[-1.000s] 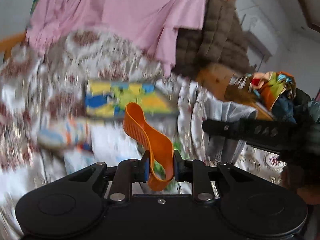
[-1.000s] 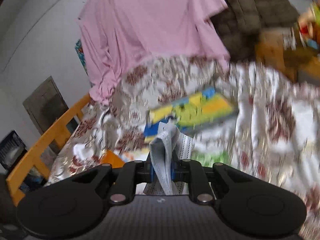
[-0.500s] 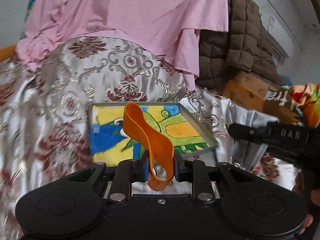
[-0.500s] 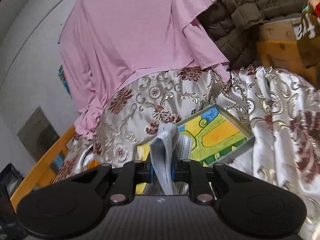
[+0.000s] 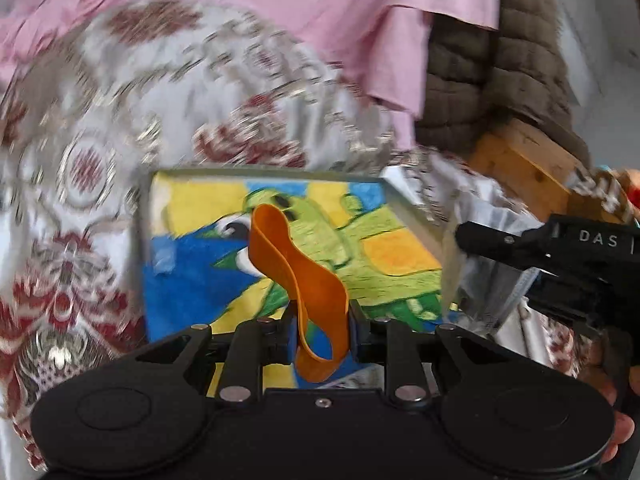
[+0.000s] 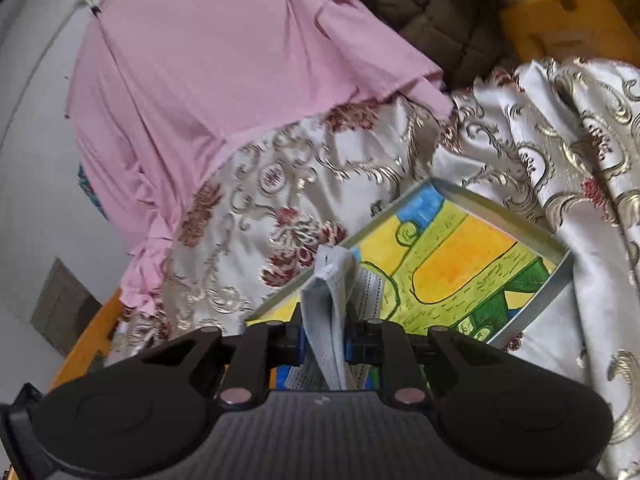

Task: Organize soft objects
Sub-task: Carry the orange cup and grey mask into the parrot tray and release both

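From the left wrist view: left gripper (image 5: 322,322) clenched on an orange rubber loop (image 5: 298,276), held low above the shallow tray (image 5: 416,216) with the painted yellow, blue and green bottom, resting on the flowered satin bedcover (image 5: 120,128). Picture blurred, so probably a fast approach; risk of overshooting the tray, or of knocking its rim and sliding it on the slippery cloth. Loop springy and gripped only near its lower bend, so on release possibly bouncing or rolling out over the low rim. Right gripper (image 5: 472,236) visible at the right edge, close beside the tray corner, with a pale cloth hanging under it; danger of both tools meeting over the same small space. From the right wrist view: right gripper (image 6: 324,336) clenched on a folded light blue face mask (image 6: 330,288), hanging over the near edge of the tray (image 6: 560,280). Mask limp and light, with ear straps loose; possible catching of a strap on a pad at opening, or falling half outside onto the bedcover (image 6: 280,184). Tray tilted on soft folds, so perhaps tipping under pressure.
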Tool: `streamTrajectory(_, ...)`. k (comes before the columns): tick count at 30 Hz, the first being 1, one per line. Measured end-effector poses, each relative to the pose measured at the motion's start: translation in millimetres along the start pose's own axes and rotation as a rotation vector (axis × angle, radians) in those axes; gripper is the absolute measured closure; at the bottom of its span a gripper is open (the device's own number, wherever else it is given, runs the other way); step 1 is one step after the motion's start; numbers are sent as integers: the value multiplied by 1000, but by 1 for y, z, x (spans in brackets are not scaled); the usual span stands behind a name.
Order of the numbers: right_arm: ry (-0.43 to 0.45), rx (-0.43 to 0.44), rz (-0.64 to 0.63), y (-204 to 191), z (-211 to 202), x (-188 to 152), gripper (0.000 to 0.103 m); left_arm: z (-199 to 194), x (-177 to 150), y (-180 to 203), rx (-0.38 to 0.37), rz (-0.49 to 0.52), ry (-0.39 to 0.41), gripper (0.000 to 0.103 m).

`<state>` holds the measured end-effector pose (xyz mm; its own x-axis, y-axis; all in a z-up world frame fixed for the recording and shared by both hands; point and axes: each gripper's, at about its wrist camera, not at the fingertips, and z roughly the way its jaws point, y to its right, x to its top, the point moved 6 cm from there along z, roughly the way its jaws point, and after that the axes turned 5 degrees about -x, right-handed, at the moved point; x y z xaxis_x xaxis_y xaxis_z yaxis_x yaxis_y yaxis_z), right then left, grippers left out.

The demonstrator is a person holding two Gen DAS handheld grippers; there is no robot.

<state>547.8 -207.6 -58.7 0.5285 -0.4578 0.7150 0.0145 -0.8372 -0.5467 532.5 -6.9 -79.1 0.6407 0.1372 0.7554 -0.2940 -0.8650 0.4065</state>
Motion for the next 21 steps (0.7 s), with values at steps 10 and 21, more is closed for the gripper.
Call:
streamTrajectory(10, -122, -163, -219, -38, 73, -24, 84, 21, -9, -32, 1, -75, -29, 72)
streamTrajectory(21, -161, -220, -325, -48, 91, -30, 76, 26, -17, -38, 27, -116, -68, 63)
